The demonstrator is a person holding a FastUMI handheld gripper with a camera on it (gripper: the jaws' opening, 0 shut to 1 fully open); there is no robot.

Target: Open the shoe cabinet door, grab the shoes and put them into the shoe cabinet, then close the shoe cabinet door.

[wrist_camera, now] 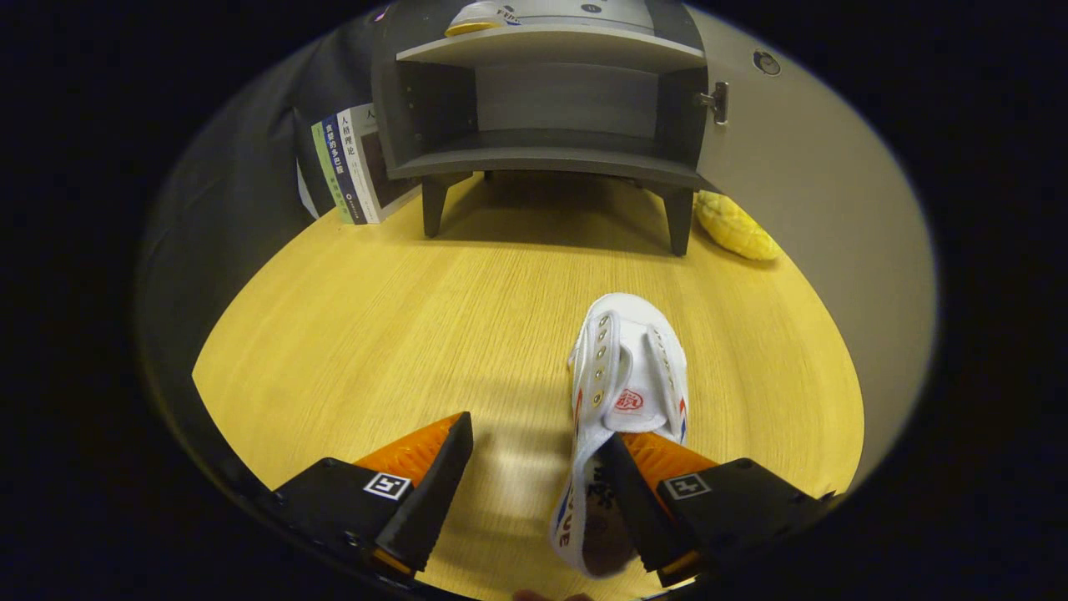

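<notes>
A white canvas shoe (630, 367) lies on the wooden table (375, 334), toe towards the dark grey shoe cabinet (551, 160). My gripper (536, 434) is open. One finger sits in or over the shoe's heel opening, and the other stands on the table beside the shoe, so the shoe's side wall is in the gap. The cabinet stands beyond the fingers on short legs, and its lower shelf holds nothing. Its door (801, 192) is swung open towards me beside the shoe. A second white shoe with a yellow sole (480, 18) rests higher up on the cabinet.
Several books (355, 163) lean against the cabinet on the side away from the door. A bumpy yellow object (738, 225) lies by the cabinet leg next to the open door. A metal hinge (716, 102) joins door and cabinet.
</notes>
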